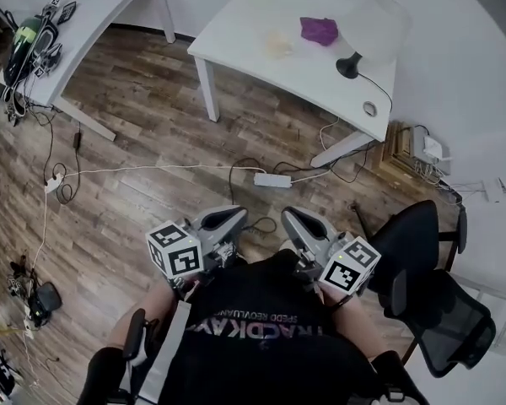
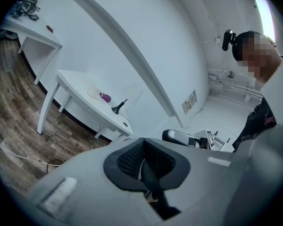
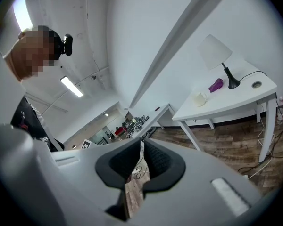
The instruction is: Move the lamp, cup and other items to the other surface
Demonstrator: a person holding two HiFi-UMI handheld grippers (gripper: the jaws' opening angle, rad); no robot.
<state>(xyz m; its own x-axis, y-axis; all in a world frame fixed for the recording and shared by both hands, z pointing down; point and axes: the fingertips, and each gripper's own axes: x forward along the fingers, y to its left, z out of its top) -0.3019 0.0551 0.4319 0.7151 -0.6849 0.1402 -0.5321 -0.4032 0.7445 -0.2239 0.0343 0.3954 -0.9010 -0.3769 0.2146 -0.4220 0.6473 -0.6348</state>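
On the white table (image 1: 261, 57) ahead stand a lamp (image 1: 378, 25) with a white shade and black base, a purple item (image 1: 319, 30) and a pale cup (image 1: 277, 44). Both grippers are held close to the person's chest, far from that table and above the wooden floor. My left gripper (image 1: 228, 219) has its pads together with nothing between them. My right gripper (image 1: 293, 219) shows a narrow gap with only floor visible through it. The right gripper view also shows the lamp (image 3: 217, 53), purple item (image 3: 215, 84) and cup (image 3: 199, 98).
A second white table (image 1: 101, 7) at the far left carries cables and gear at its left end. A power strip (image 1: 272, 180) and cords lie on the floor between me and the lamp table. A black office chair (image 1: 430, 302) stands at the right.
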